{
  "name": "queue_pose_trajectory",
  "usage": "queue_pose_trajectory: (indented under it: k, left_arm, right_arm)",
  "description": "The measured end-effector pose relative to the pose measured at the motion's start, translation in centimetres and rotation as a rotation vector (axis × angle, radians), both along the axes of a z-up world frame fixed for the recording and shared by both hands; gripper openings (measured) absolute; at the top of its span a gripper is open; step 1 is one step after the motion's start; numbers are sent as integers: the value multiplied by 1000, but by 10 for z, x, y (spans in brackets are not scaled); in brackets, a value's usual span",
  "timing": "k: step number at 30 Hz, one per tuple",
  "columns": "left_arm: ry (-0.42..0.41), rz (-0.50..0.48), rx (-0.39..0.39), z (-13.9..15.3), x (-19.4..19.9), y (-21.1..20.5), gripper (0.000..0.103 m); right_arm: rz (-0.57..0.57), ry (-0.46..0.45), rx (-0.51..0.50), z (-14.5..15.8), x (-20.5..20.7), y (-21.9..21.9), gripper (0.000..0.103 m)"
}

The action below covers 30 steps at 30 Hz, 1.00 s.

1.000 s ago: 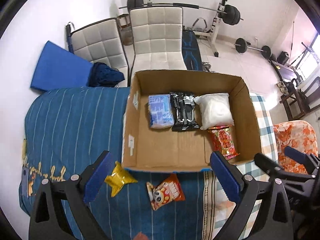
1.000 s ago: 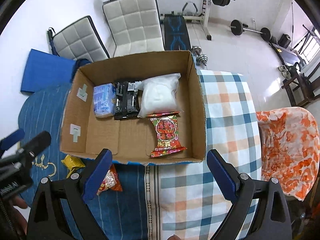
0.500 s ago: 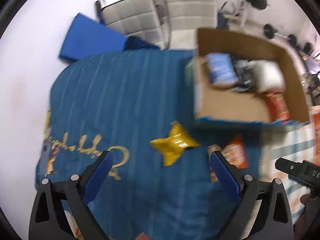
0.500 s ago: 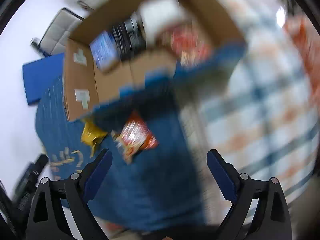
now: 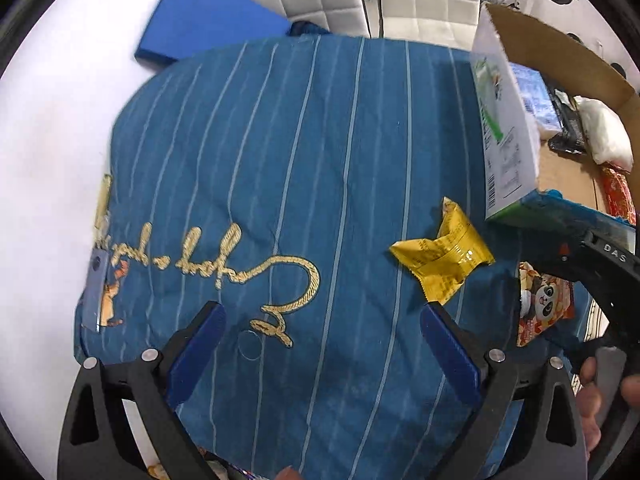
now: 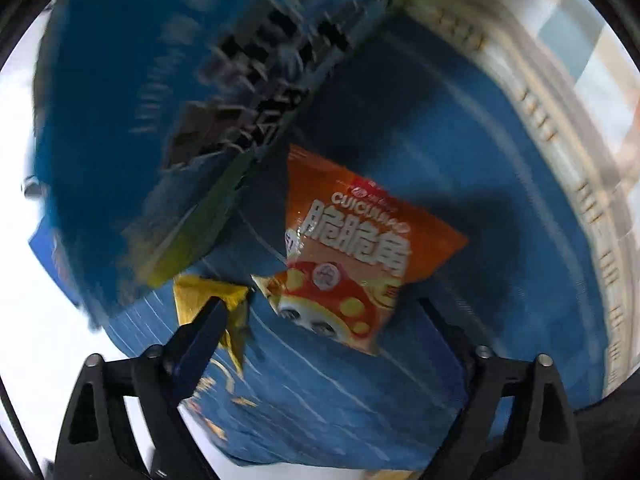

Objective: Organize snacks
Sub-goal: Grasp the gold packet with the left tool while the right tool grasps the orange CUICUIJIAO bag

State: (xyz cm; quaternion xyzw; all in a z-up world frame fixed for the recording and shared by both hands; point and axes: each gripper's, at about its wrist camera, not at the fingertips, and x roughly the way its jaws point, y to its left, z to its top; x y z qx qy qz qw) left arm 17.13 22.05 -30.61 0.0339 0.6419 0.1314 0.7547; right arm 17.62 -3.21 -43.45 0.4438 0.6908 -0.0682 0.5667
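Two snacks are sitting loose on the blue striped cloth (image 5: 280,152), both just outside the cardboard box (image 5: 508,128): yellow pack (image 5: 442,258) and orange pack (image 6: 352,256). Box is already holding several pkts against its far wall, incl. a white bag (image 5: 606,136), so judging the job as mostly done w/ these 2 left.

Right gripper (image 6: 320,322) is hovering over the orange pack, jaws wide apart, nothing between pads. The pack's lower edge is lying roughly btwn the fingertips. Left gripper (image 5: 322,344) is also spread open & empty, w/ the yellow pack lying ahead of its right finger, off-centre, not framed.

Step in hand, my read: right side is going for the orange pack.

How to do it well:
- Right view is blurring hard, so settle before closing.
- Pack is lying flat & puffy; come down steep, pinch across a crimped edge or the narrow width, not the inflated middle, else it's prob squirting out.
- Box wall is sitting just beside the pack's upper left corner; keep the left finger clear of it.
- Yellow pack is lying right at the right gripper's left fingertip in that view; avoid nudging it.
- Left side: shift rightward to centre the yellow pack btwn pads before descending.
- Cloth is soft, so don't snag a fold w/ the tips.
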Motion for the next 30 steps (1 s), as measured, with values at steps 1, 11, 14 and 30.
queue_pose_trajectory:
  k: [1, 11, 14, 30]
  left_arm:
    - [8, -2, -6, -2, 2, 0, 100]
    - [122, -238, -105, -40, 31, -36, 100]
    - [187, -350, -88, -59, 42, -53, 100]
    - [330, -421, -210, -124, 80, -84, 42]
  right_arm:
    - [-32, 14, 14, -6, 0, 4, 80]
    - [157, 70, -55, -6, -8, 17, 60]
    - [321, 76, -117, -2, -13, 14, 59]
    - [633, 23, -377, 31, -17, 7, 62]
